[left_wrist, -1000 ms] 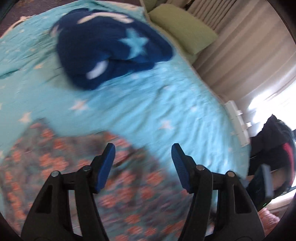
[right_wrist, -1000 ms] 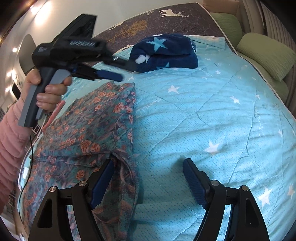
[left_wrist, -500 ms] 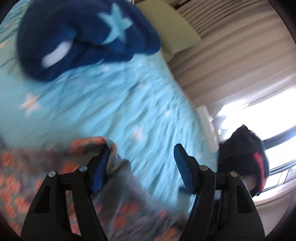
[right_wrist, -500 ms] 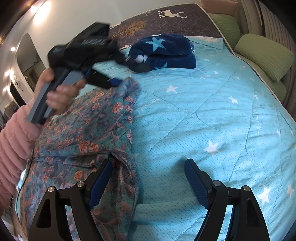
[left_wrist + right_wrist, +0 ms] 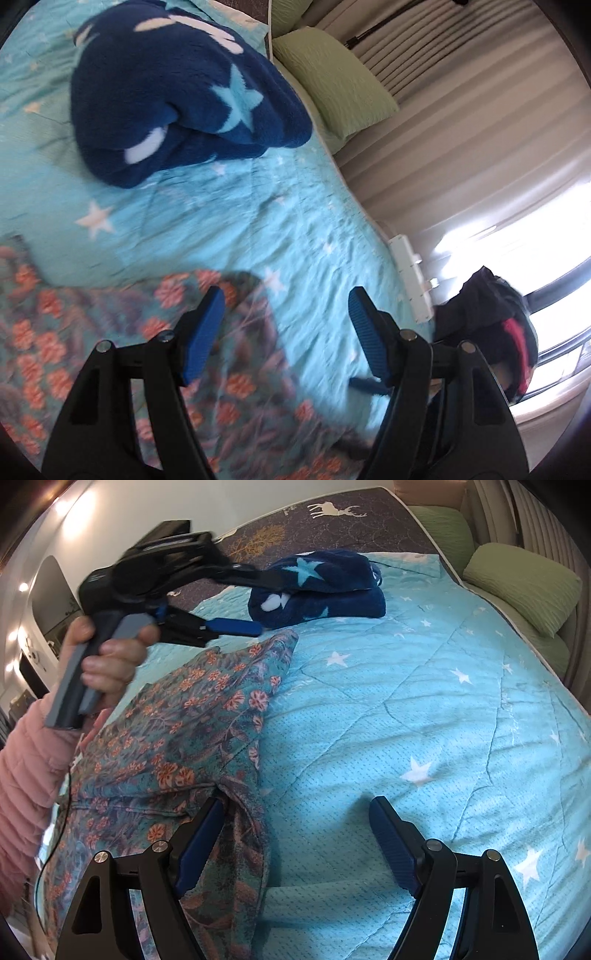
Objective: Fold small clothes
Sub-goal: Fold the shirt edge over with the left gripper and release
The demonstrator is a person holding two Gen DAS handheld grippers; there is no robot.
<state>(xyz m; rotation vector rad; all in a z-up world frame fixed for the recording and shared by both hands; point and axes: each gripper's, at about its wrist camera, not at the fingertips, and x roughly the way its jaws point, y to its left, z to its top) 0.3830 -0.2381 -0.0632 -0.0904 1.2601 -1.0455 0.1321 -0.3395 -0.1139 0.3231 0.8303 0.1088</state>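
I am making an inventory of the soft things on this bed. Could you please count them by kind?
Floral garment: 1
Navy star-pattern fleece blanket, folded: 1
Green pillows: 2
Turquoise star-print quilt: 1
Total: 5

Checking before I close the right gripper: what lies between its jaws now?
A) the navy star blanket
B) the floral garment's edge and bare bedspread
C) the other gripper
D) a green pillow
B: in the right wrist view the right gripper stands open over the floral garment edge and turquoise bedspread.
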